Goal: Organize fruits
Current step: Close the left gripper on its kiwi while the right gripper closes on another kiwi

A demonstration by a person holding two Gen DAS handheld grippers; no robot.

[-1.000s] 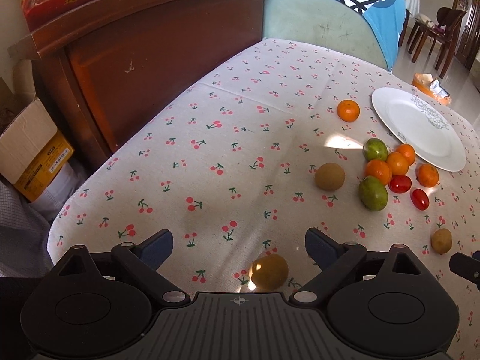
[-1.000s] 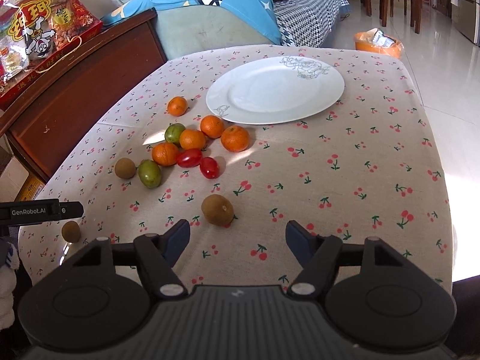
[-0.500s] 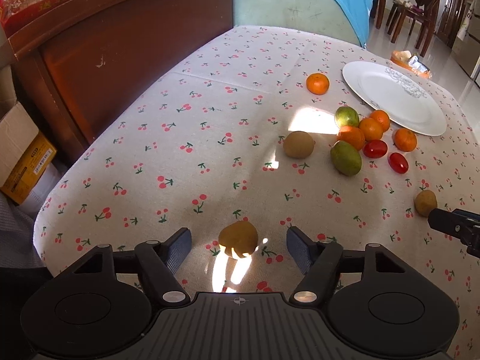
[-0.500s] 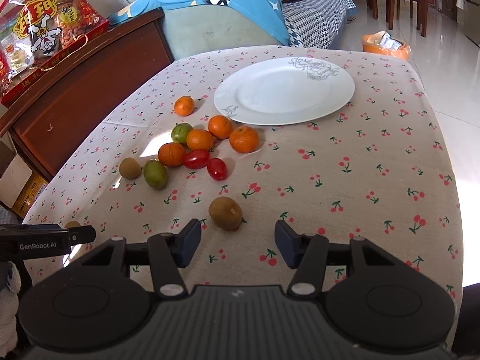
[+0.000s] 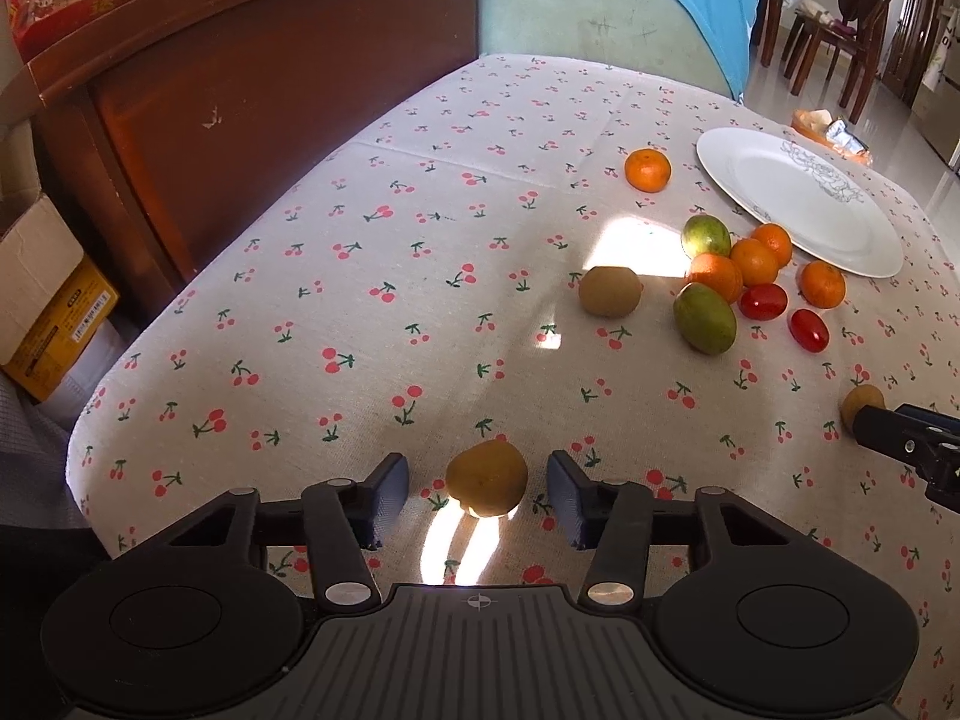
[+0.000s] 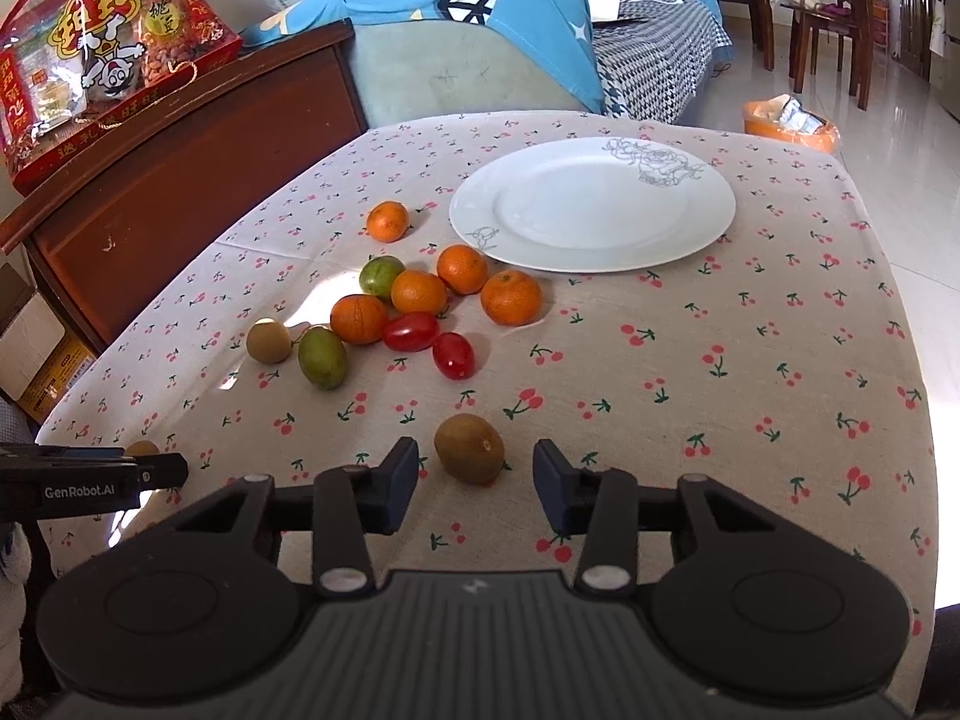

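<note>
My left gripper (image 5: 478,495) is open, its jaws either side of a brown kiwi (image 5: 486,479) on the cherry-print tablecloth, not touching it. My right gripper (image 6: 475,483) is open around another kiwi (image 6: 469,447), also apart from it. Beyond lie a third kiwi (image 6: 269,341), two green fruits (image 6: 323,356), several oranges (image 6: 510,297) and two red tomatoes (image 6: 453,354). An empty white plate (image 6: 600,210) sits at the far side. The right gripper's tip shows in the left wrist view (image 5: 906,441), partly hiding its kiwi (image 5: 861,402).
A dark wooden cabinet (image 6: 180,168) stands along the table's left edge with a red snack bag (image 6: 108,54) on top. Cardboard boxes (image 5: 48,300) sit on the floor at left. A sofa with blue cloth (image 6: 480,30) lies behind the table.
Both grippers have moved forward and narrowed, so each kiwi now sits between its jaws.
</note>
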